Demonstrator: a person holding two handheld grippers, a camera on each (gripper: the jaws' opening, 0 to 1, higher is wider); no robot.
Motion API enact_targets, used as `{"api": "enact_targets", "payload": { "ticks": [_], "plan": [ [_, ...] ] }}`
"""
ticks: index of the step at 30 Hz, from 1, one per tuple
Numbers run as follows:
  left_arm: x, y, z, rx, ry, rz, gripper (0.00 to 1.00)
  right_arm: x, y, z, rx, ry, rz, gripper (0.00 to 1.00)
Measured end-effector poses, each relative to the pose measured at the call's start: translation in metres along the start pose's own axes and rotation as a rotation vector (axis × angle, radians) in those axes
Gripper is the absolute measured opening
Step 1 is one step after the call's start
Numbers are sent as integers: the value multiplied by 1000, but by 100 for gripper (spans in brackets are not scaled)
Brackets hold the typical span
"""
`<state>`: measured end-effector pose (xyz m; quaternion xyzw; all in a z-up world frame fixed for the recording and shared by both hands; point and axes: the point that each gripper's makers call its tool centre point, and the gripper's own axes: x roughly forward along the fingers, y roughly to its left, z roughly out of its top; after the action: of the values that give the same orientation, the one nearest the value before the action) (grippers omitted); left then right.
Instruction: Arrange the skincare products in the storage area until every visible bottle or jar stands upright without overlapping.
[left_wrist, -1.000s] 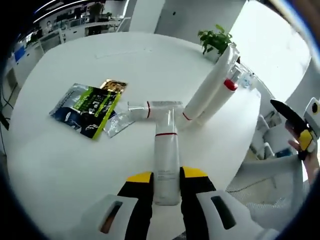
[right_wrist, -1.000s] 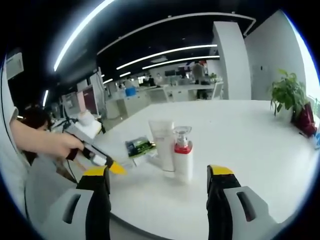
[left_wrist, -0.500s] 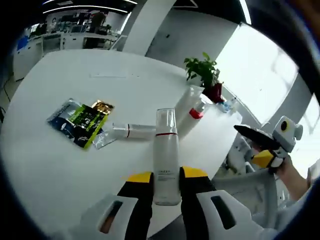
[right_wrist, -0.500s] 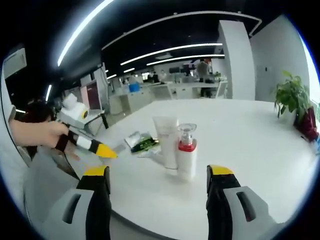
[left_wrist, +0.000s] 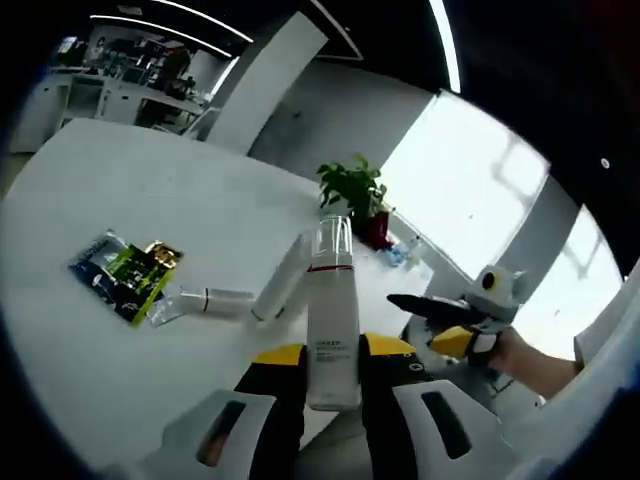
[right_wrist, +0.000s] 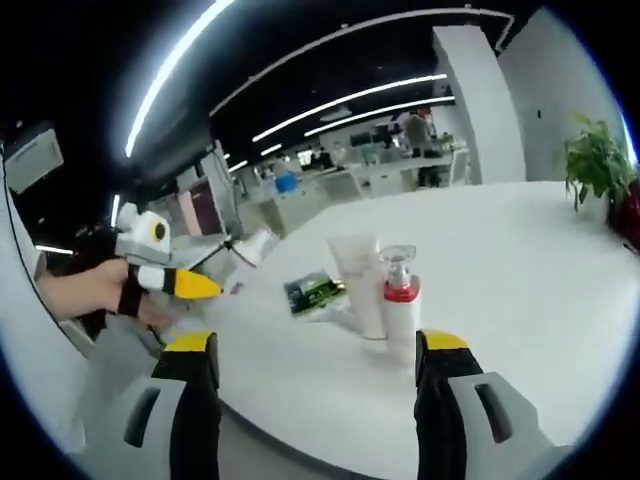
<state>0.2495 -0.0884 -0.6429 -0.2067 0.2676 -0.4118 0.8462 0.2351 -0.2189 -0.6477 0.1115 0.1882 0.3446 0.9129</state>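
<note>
My left gripper (left_wrist: 332, 352) is shut on a white bottle (left_wrist: 332, 310) with a clear cap and a red ring, held up off the round white table (left_wrist: 120, 200). Beyond it a white tube (left_wrist: 284, 280) stands on the table, and a small white bottle (left_wrist: 214, 298) lies on its side beside the tube. In the right gripper view the white tube (right_wrist: 358, 285) and a pump bottle (right_wrist: 402, 308) with a red collar stand upright side by side. My right gripper (right_wrist: 318, 352) is open with nothing between its fingers. The left gripper (right_wrist: 170, 282) comes in from the left with its bottle (right_wrist: 250, 246).
Green and blue sachets (left_wrist: 124, 280) lie flat on the table left of the tube, and they sit behind the tube as sachets (right_wrist: 318, 294). A potted plant (left_wrist: 354, 192) stands at the far edge. A hand holds the right gripper (left_wrist: 445, 312) off the table's right edge.
The left gripper has lifted its bottle off the table and tipped it upward, so its view now looks higher. The right gripper has stayed open and shifted slightly.
</note>
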Motion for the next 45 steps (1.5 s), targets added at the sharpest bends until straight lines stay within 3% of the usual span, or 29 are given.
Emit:
{"api": "enact_targets", "payload": {
  "ticks": [6,9,13,21,26,34,41,45],
  "plan": [
    [-11,-41,7,-5,-49,-153,21,-10,22,26,183,-130,158,76],
    [-15,-51,7,-9,-56,-186,21,-18,26,38,225,-180,187,68],
    [-19,-64,8,-6,-66,-226,21,-20,56,54,284,-243,286,66],
    [-28,-95,12,-38,-98,-383,21,-7,111,71,348,-257,459,58],
    [-35,-110,13,-52,-111,-453,21,1,129,73,395,-235,540,48],
    [-43,-116,10,-62,-115,-496,21,12,149,67,414,-185,591,37],
    [-46,-114,8,-104,-124,-513,21,10,158,66,403,-187,617,21],
    [-47,-114,7,-111,-116,-518,21,9,159,66,384,-191,604,20]
  ]
}}
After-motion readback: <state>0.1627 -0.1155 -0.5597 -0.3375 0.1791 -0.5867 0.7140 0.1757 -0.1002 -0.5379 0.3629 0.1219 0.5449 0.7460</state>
